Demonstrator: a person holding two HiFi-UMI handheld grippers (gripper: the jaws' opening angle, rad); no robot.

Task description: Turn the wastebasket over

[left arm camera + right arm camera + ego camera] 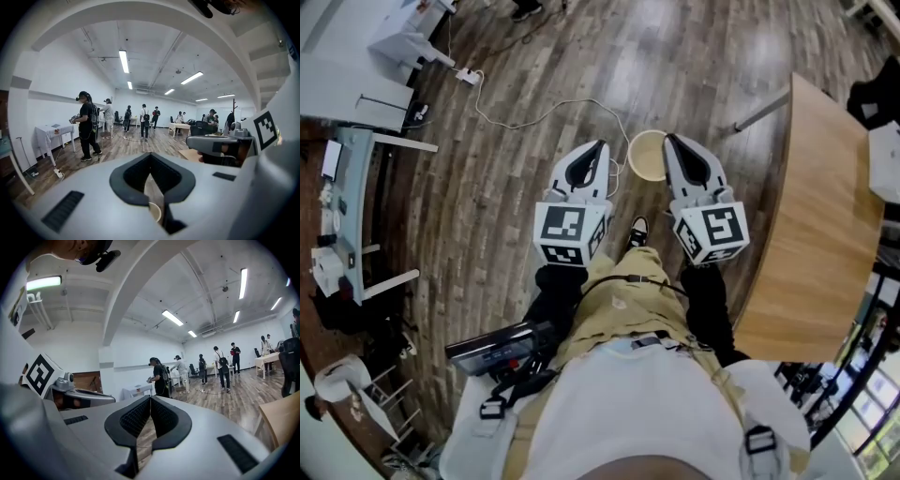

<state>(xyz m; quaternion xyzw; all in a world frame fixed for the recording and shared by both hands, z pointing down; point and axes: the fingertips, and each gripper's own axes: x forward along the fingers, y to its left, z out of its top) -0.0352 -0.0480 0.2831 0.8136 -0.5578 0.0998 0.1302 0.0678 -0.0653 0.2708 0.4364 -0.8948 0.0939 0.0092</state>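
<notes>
A cream wastebasket (647, 156) stands upright on the wooden floor just ahead of my feet, its open mouth facing up. My left gripper (602, 144) is held to its left and my right gripper (669, 138) to its right, both above floor level with the basket between their tips. Both are shut with nothing in them. In the left gripper view the jaws (150, 155) meet at the tip, and the basket's rim (155, 212) shows through the gap below them. The right gripper's jaws (150, 397) also meet, with only floor behind them.
A wooden table (816, 216) stands close on the right. A white cable (553, 109) runs over the floor to a power strip (469, 77) beyond the basket. Desks (356, 159) line the left side. Several people (87, 124) stand farther off in the room.
</notes>
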